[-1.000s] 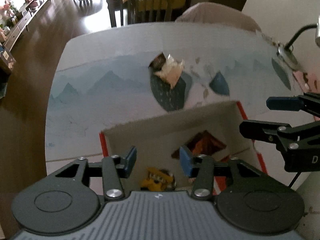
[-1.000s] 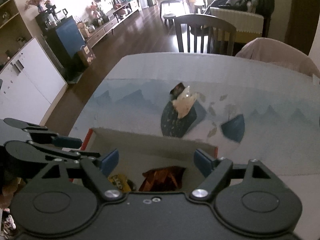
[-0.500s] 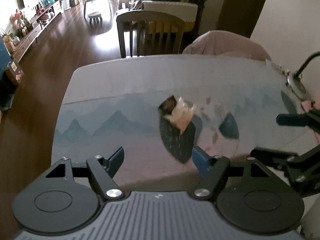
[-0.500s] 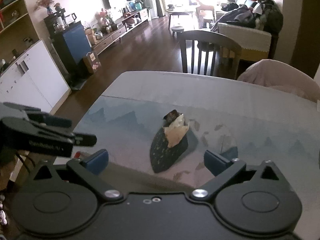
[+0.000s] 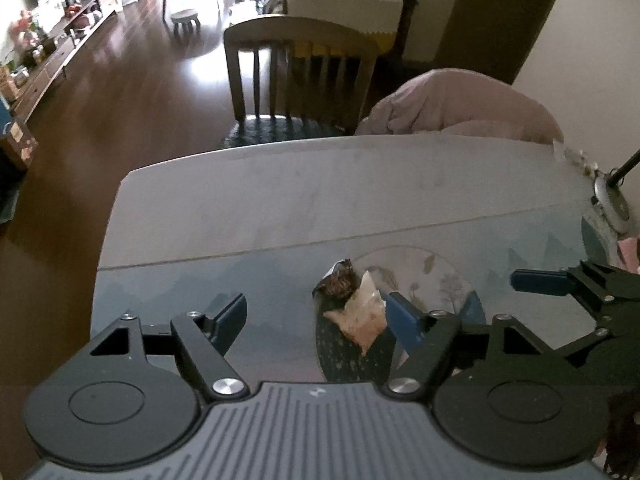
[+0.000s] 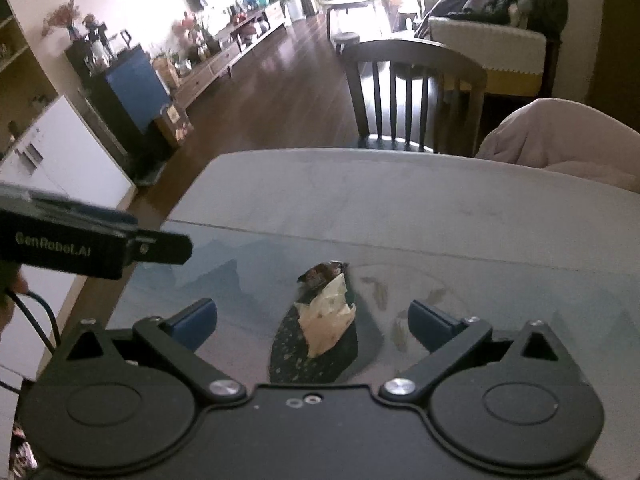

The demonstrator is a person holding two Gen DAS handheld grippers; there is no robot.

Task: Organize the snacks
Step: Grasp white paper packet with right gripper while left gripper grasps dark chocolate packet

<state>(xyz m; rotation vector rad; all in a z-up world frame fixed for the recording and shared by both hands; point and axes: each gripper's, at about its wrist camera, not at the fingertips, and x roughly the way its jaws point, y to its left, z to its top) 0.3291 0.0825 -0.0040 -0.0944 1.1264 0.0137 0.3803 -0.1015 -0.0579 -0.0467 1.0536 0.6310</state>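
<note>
Nearest in the left wrist view, the left gripper [image 5: 314, 318] stands released, its blue pads apart with nothing between them. The right gripper [image 6: 312, 322] is spread wide and holds nothing either. Both hang over a pale rounded table under a blue-grey mountain-print cover [image 6: 460, 216].

Just beyond the right gripper's fingertips lies the pale crinkled snack packet [image 6: 326, 320], resting on a dark speckled patch of the cover. A dark brown wrapped snack [image 6: 322, 272] touches the packet's far end. In the left wrist view the packet [image 5: 362, 316] sits just beside the right-hand pad; its near end is hidden behind the gripper's body.

Past the packet, at the table's far edge, stands a dark wooden slat-back chair [image 6: 412, 92], and beside that a pinkish draped cloth [image 6: 560, 140]. Farther off, dark wood flooring [image 6: 280, 96] runs to a low cabinet whose clutter is too blurred to identify.
</note>
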